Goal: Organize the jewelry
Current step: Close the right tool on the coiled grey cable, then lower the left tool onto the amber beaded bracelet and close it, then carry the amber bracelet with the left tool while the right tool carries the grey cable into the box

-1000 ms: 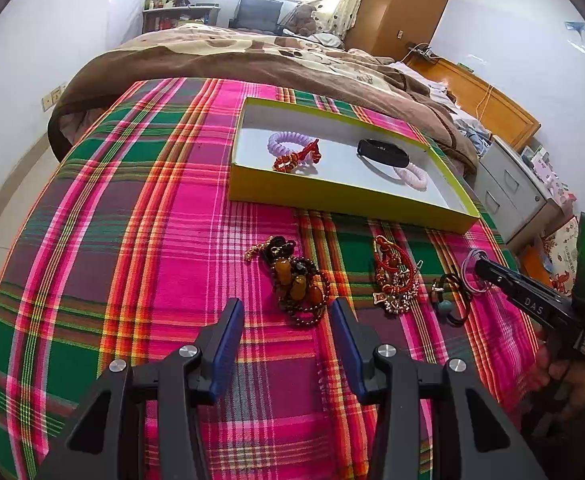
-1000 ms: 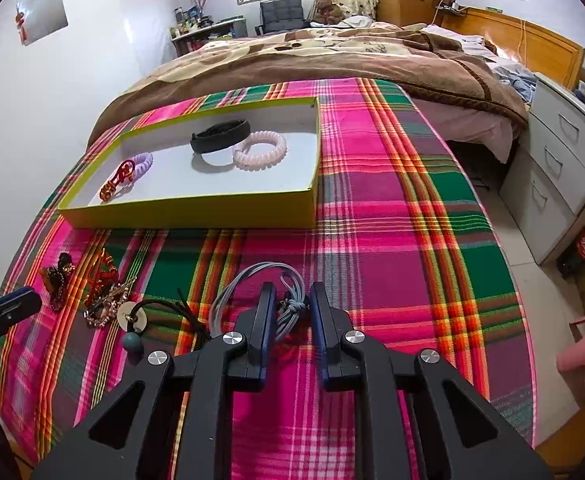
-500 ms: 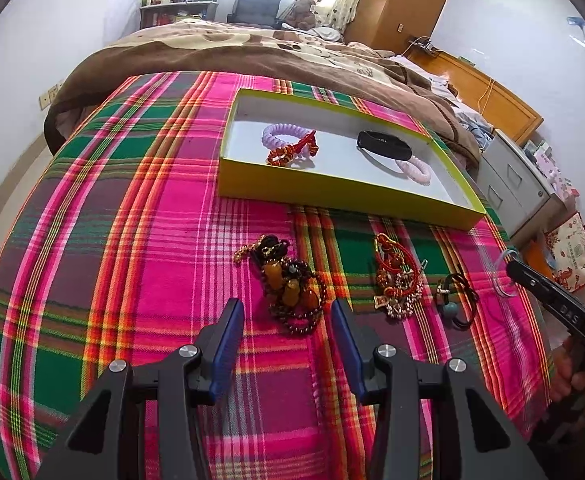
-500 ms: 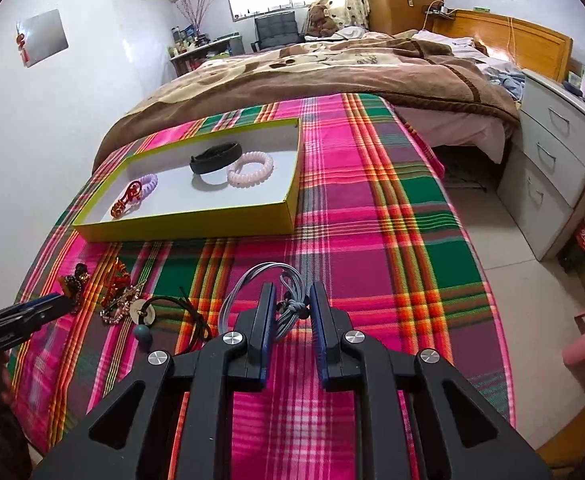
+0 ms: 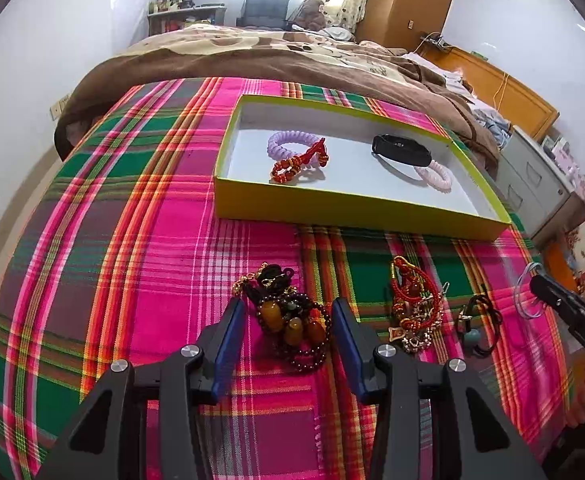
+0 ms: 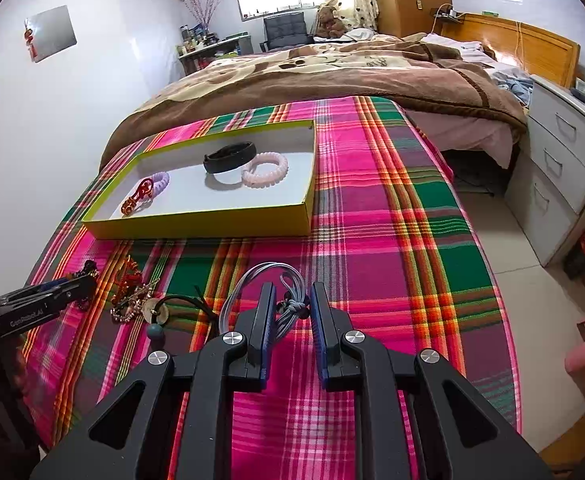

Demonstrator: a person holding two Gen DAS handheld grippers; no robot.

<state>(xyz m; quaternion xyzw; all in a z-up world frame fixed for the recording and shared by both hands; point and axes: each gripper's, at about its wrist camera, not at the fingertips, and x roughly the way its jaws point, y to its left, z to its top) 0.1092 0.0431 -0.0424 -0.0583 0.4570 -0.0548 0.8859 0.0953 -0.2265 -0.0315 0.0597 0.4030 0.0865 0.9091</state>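
So from your left wrist, four pieces already lie in the yellow box (image 5: 356, 210), while your left gripper (image 5: 288, 320) hangs open around the dark beaded bracelet (image 5: 292, 324). From your right wrist, your right gripper (image 6: 290, 312) pinches the grey cord bracelet (image 6: 260, 280), not yet boxed.
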